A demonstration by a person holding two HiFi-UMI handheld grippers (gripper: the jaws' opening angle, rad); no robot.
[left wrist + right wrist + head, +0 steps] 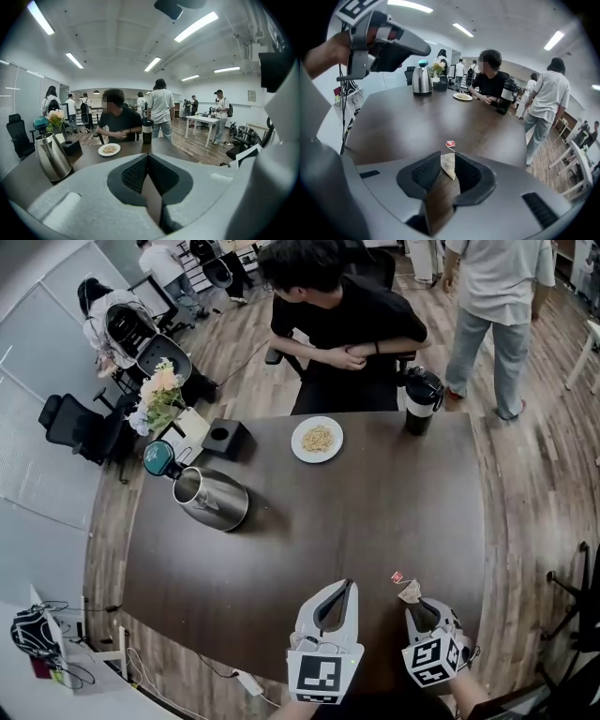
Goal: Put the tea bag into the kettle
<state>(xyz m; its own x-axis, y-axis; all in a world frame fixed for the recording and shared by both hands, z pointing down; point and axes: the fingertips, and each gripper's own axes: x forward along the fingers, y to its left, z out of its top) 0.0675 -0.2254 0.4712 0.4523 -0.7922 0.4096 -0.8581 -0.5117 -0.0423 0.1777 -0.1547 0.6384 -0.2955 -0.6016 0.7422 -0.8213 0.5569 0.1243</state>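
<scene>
Between the tips of the right gripper (413,600), at lower right of the head view, one tea bag (410,592) lay on the dark table (375,512); its string ran to one red tag (397,577) just beyond. Those jaws stood well apart, flanking the pouch without clamping it. The pouch was judged light, limp and easily torn, so a gentle pinch on its flat paper body, or on the tag, was advisable; a hard squeeze risked splitting it. The left gripper (349,584), just beside at lower centre, was closed tip to tip with nothing in it. Well apart at centre left stood one kettle (212,498), its teal lid (157,457) appearing raised. Further up were one black box (226,438), one white plate (317,439), one dark tumbler (422,401) and one bunch of flowers (159,395).
</scene>
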